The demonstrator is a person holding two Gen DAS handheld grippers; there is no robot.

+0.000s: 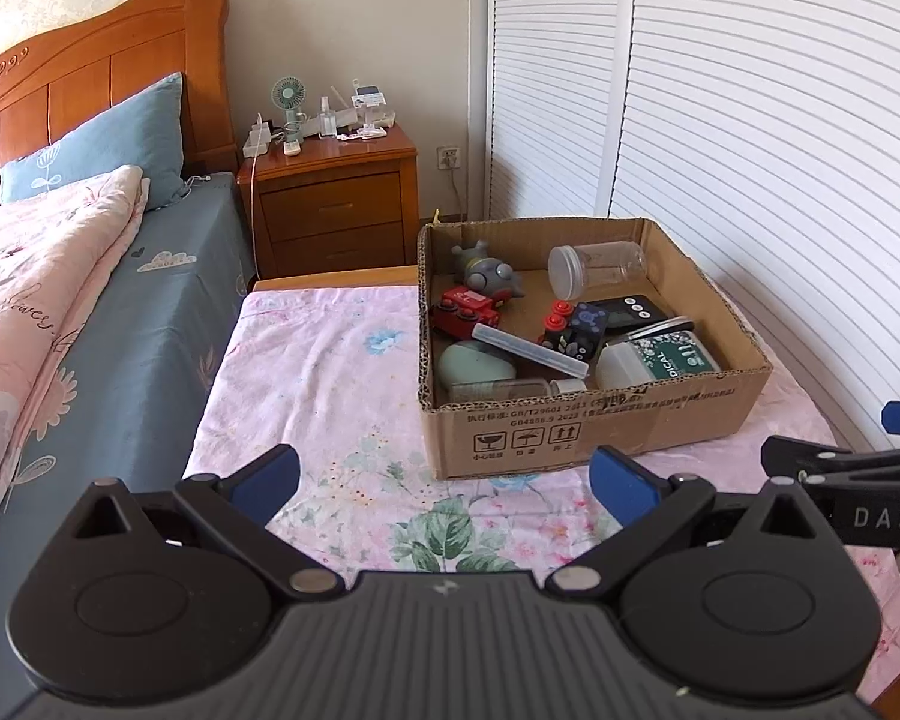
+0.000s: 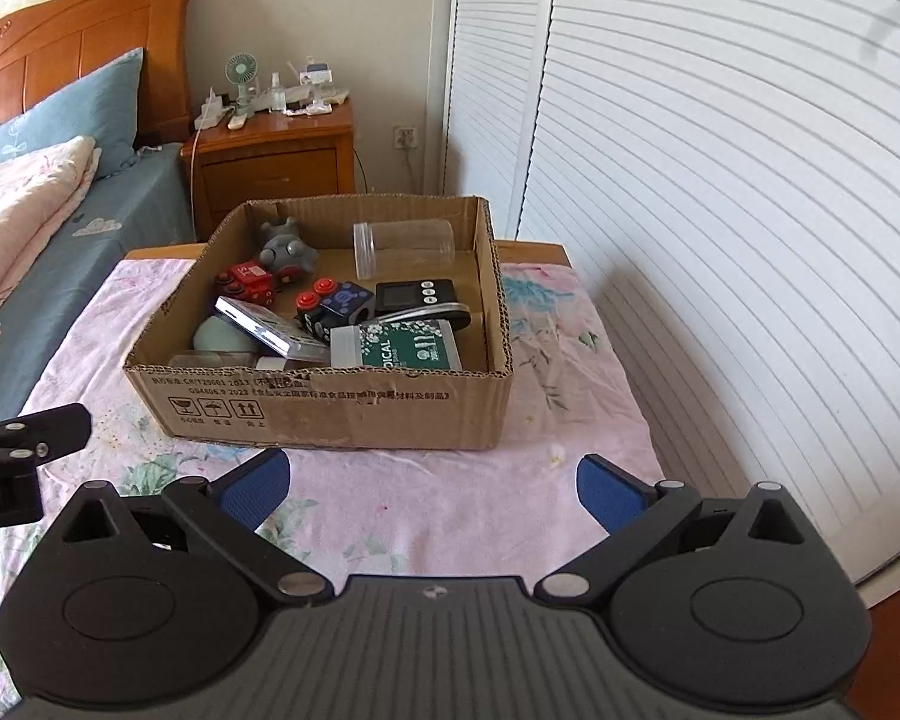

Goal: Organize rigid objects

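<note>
Both spread wide and empty: left gripper [image 1: 444, 477], right gripper [image 2: 432, 477], hovering short of the cardboard box [image 2: 324, 405] ahead on the tabletop [image 2: 450, 492]. Probably between picks or finished, everything already boxed. Next, if anything: reaching forward over the near wall for the clear jar [image 1: 597, 269].

A home bedroom: wooden bed [image 1: 90, 78], pillow [image 1: 102, 144], cluttered nightstand [image 1: 330, 192], louvred wardrobe doors [image 1: 750, 150].
</note>
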